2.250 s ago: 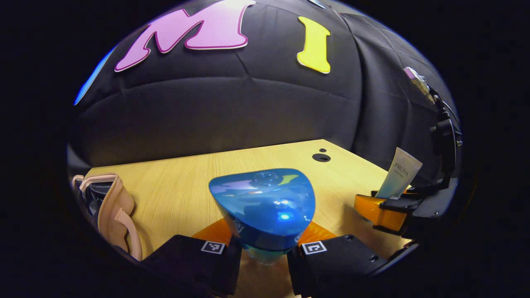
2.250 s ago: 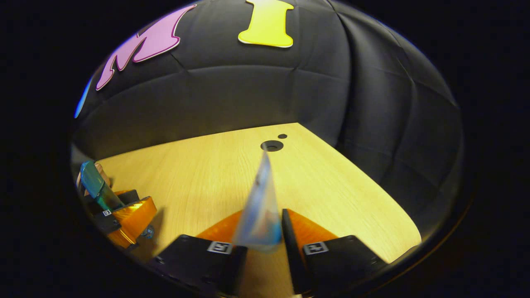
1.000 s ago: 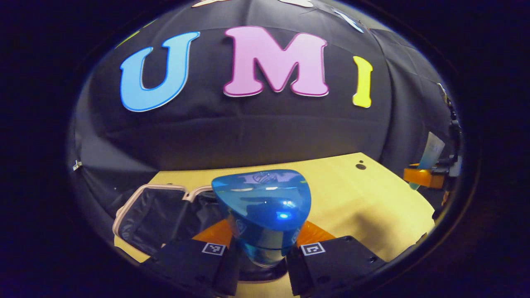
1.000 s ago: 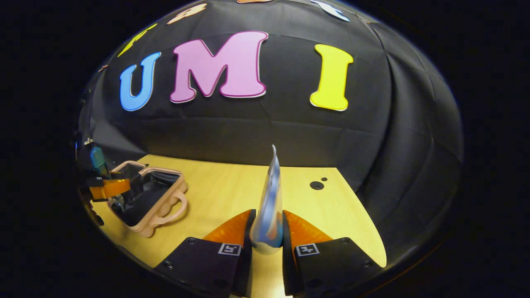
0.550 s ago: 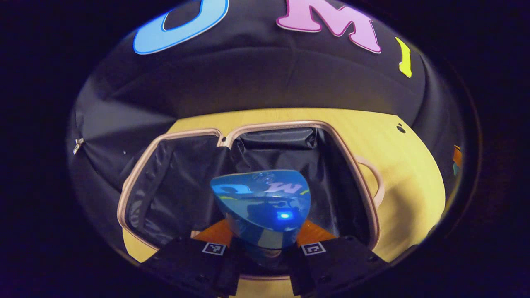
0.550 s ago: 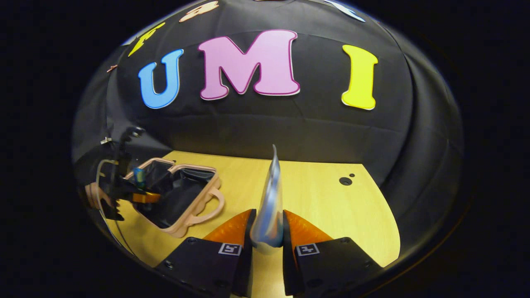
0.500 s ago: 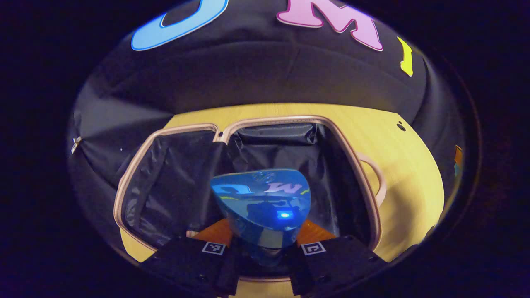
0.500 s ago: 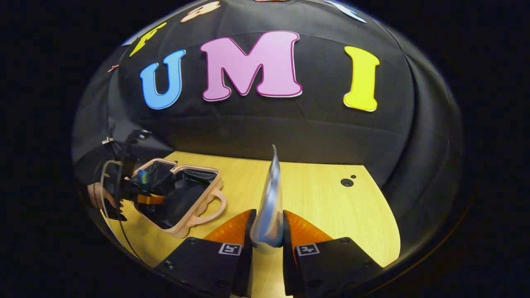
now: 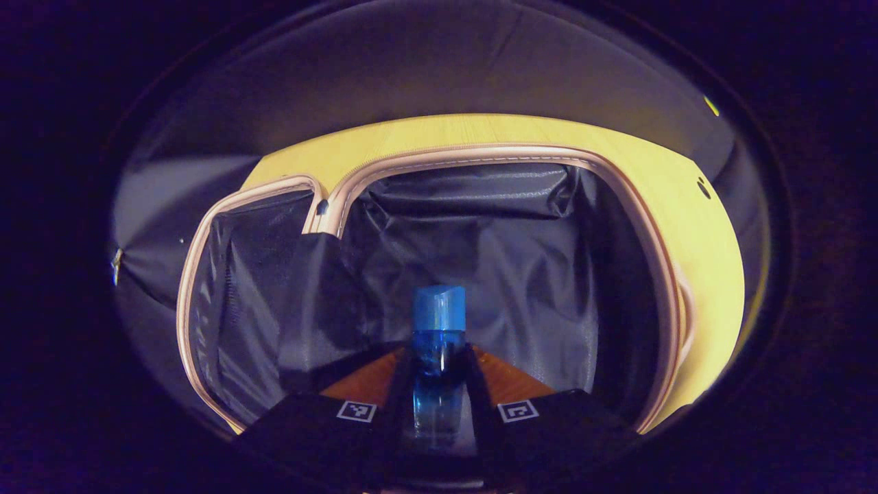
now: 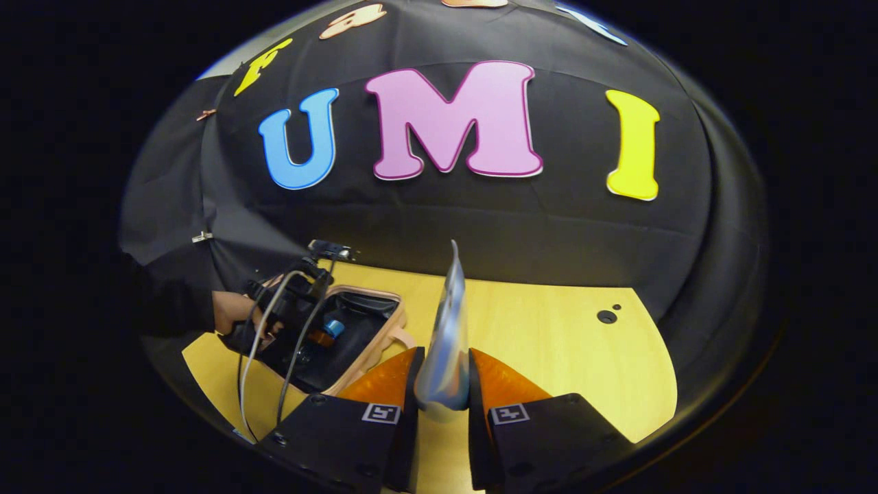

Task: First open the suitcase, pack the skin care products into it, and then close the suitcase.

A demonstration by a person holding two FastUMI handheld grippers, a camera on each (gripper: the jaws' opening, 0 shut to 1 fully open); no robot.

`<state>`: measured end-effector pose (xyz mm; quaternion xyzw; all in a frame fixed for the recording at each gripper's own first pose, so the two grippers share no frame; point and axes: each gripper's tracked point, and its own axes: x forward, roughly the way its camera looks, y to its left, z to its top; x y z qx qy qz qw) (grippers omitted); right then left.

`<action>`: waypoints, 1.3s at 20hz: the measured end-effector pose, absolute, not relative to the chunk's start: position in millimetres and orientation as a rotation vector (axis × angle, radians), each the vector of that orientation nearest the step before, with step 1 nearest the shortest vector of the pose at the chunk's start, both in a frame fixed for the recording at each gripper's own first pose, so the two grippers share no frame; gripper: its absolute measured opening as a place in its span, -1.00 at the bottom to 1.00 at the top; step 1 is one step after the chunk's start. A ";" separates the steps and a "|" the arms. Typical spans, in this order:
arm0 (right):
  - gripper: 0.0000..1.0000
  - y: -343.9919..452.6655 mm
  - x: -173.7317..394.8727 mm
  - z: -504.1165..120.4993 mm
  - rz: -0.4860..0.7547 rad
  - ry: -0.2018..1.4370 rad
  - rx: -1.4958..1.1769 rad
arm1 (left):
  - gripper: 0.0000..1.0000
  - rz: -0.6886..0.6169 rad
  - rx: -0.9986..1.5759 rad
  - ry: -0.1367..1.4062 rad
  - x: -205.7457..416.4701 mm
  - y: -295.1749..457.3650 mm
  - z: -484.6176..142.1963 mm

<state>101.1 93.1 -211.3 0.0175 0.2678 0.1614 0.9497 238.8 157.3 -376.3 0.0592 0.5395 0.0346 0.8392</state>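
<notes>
Suitcase (image 9: 658,226) lay flat on the wooden table (image 10: 549,329) with its two halves spread, dark lining up and pale zip edge all round, so that things could be lowered straight down into it, which reads as the opening step being done and the packing in hand. The left gripper (image 9: 439,384) hung over the larger right-hand compartment with its nose pointed down at the lining, and its two fingers were closed narrowly on a blue bottle (image 9: 439,357), seen edge-on with the cap farthest from the camera; holding it low on the body probably left the cap end free to meet the lining first. Whether the bottle already touched the lining could not be told. In the right gripper view that same gripper, with a hand (image 10: 230,312) on its grip and its cables trailing, sat over the case at the table's left part. The right gripper (image 10: 442,387) waited well apart over bare table, its fingers pinched on the flat end of a pale tube (image 10: 449,329) standing upright, likely held clear so that only one tool worked inside the case at a time
</notes>
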 end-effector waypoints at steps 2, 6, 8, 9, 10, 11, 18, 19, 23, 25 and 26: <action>-0.36 113.0 107.7 -210.7 0.353 0.558 0.051 | 0.02 0.078 0.102 1.086 240.5 157.6 -364.6; -0.35 156.7 124.6 -207.5 0.401 0.562 0.035 | 0.41 0.077 -0.012 0.776 236.6 167.2 -264.9; -0.35 181.4 124.3 -222.1 0.426 0.599 0.018 | 0.95 0.131 0.028 0.645 206.0 205.5 -209.1; -0.35 194.1 122.9 -232.3 0.443 0.627 0.021 | 0.97 0.161 0.041 0.589 189.1 227.1 -185.9; -0.35 210.3 121.5 -242.4 0.453 0.660 0.035 | 0.96 0.179 0.036 0.556 171.7 240.8 -172.7; -0.35 226.9 122.3 -254.9 0.455 0.698 0.056 | 0.96 0.186 0.016 0.535 152.1 249.2 -161.3; -0.35 305.0 130.6 -382.6 0.375 1.038 0.018 | 0.93 0.297 -0.171 0.479 61.1 268.9 -169.1; -0.36 306.7 131.9 -393.3 0.363 1.058 -0.005 | 0.92 0.286 -0.197 0.496 53.4 265.7 -172.0; -0.50 298.3 136.1 -423.8 0.253 1.149 -0.016 | 0.93 0.262 -0.232 0.487 33.1 260.8 -159.4; -0.29 297.7 134.2 -431.8 0.224 1.186 -0.005 | 0.92 0.260 -0.215 0.475 33.4 262.8 -156.5; -0.10 299.7 137.4 -428.3 0.225 1.173 -0.002 | 0.92 0.272 -0.208 0.464 31.9 266.8 -153.8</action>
